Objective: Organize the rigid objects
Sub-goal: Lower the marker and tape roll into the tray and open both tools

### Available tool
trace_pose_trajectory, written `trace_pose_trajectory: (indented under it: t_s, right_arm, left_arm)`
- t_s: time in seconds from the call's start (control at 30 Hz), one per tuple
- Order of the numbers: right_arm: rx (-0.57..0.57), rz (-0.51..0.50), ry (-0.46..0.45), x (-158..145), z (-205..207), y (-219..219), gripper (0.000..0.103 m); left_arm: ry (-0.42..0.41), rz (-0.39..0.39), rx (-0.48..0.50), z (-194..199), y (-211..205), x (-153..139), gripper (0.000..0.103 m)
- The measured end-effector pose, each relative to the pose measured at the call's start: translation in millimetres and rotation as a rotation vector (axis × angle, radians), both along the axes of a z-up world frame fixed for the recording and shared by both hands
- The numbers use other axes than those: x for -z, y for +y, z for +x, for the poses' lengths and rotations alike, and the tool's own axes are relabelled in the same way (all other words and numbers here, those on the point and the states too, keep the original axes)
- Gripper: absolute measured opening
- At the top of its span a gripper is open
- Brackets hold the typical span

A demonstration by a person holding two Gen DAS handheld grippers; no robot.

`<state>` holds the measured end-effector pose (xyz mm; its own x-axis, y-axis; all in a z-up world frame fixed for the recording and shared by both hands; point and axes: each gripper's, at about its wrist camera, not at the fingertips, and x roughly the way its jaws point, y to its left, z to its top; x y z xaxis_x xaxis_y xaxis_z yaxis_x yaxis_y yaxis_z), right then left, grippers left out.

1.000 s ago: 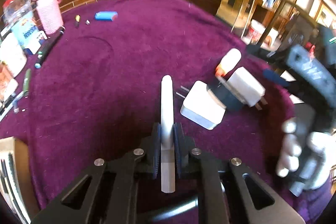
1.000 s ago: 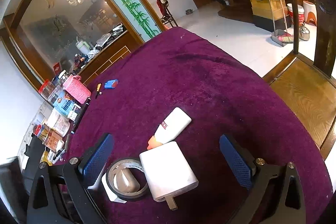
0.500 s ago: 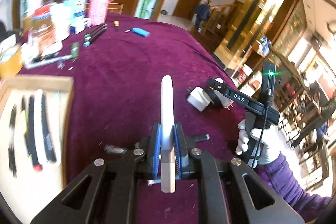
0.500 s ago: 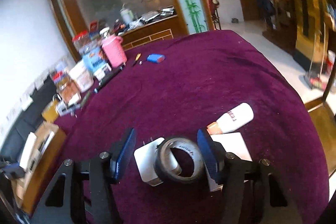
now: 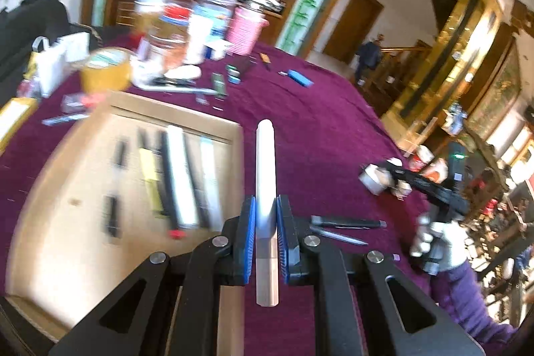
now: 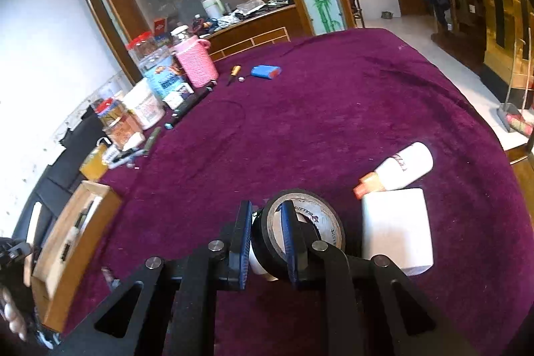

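Left gripper [image 5: 266, 222] clamps smooth white pen [image 5: 266, 175], above velvety purple cloth [image 6: 333, 122] beside wooden tray [image 5: 83, 162]. Right gripper [image 6: 267, 242] pinches black tape roll [image 6: 300, 236]; label unreadable, right of tray.

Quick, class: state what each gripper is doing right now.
Left gripper: closed on the white cylindrical marker pen.
Right gripper: closed on the wall of the black tape roll.
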<state>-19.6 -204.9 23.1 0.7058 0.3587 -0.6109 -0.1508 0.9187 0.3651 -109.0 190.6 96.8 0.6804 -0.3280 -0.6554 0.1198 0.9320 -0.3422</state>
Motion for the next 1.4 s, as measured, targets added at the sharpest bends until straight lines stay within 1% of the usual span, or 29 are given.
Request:
trace_pose_trajectory:
  t_s: [0.07, 0.13, 0.3, 0.43, 0.53, 0.63, 0.7, 0.8, 0.83, 0.9, 0.93, 1.0, 1.07, 1.1, 1.17, 1.2, 1.4]
  right_arm:
    - [-0.025, 0.018, -0.012, -11, -5, 9, 0.015]
    - [-0.060, 0.025, -0.029, -22, -10, 21, 0.014]
    - [-0.156, -0.001, -0.067, -45, -19, 67, 0.014]
    - [-0.245, -0.002, -0.082, -57, -28, 108, 0.014]
    - [-0.312, -0.010, -0.086, -63, -33, 140, 0.014]
    - [-0.374, -0.018, -0.083, -67, -37, 172, 0.014]
    - [-0.411, -0.026, -0.080, -69, -38, 191, 0.014]
    - [-0.466, -0.038, -0.071, -68, -40, 221, 0.014]
    - [-0.482, -0.042, -0.066, -67, -41, 231, 0.014]
    - [-0.516, -0.045, -0.049, -64, -41, 250, 0.014]
    - [-0.533, -0.044, -0.041, -63, -41, 258, 0.014]
    - [-0.569, -0.048, -0.027, -59, -41, 277, 0.014]
    - [-0.611, -0.055, -0.011, -53, -44, 296, 0.014]
    - [-0.628, -0.058, -0.004, -51, -45, 304, 0.014]
    - [-0.663, -0.074, 0.005, -45, -47, 320, 0.014]
    - [-0.680, -0.088, 0.007, -42, -48, 330, 0.014]
    - [-0.743, -0.147, 0.037, -27, -48, 371, 0.014]
  left_arm:
    - [0.013, 0.033, -0.036, 5, 16, 2, 0.012]
    - [0.046, 0.069, -0.080, 15, 36, 9, 0.012]
    - [0.130, 0.151, -0.176, 41, 75, 31, 0.012]
    - [0.196, 0.175, -0.213, 58, 97, 48, 0.012]
    - [0.260, 0.182, -0.219, 75, 105, 61, 0.012]
    - [0.297, 0.214, -0.231, 92, 107, 69, 0.012]
    - [0.322, 0.211, -0.233, 102, 108, 71, 0.012]
    - [0.316, 0.255, -0.240, 110, 106, 71, 0.013]
    - [0.320, 0.251, -0.239, 112, 106, 71, 0.014]
    - [0.313, 0.211, -0.234, 109, 110, 69, 0.026]
    - [0.301, 0.197, -0.233, 107, 111, 66, 0.030]
    - [0.261, 0.154, -0.227, 97, 114, 58, 0.039]
    - [0.218, 0.103, -0.220, 83, 119, 47, 0.042]
    - [0.187, 0.066, -0.217, 71, 124, 41, 0.047]
    - [0.151, 0.021, -0.215, 56, 129, 34, 0.051]
    - [0.131, -0.003, -0.221, 45, 134, 30, 0.051]
    - [0.086, -0.061, -0.263, 12, 154, 23, 0.054]
